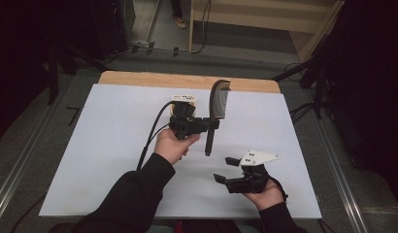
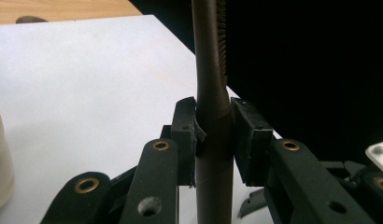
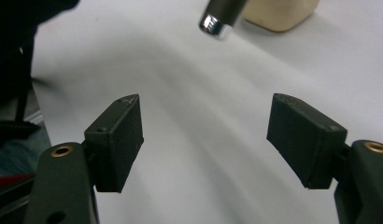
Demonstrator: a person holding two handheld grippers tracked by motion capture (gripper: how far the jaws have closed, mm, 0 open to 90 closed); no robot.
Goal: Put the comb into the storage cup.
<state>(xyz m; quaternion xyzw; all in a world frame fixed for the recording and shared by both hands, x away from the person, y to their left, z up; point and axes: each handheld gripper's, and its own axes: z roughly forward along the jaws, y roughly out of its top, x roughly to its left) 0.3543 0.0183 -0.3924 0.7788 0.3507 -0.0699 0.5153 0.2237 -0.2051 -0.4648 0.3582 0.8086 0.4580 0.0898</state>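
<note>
Left gripper (image 1: 212,123) clamps the dark brown plastic comb (image 1: 218,99) by its round handle, lifted over the white table sheet (image 1: 114,145). Right gripper (image 1: 225,168) hangs wide apart, empty. Comb looks light, stiff, probably slick; grip mid-handle, not teeth. Cream tub (image 1: 182,100) sits behind.

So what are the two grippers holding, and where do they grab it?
The left gripper holds a comb by its handle. The right gripper is open and holds nothing.
</note>
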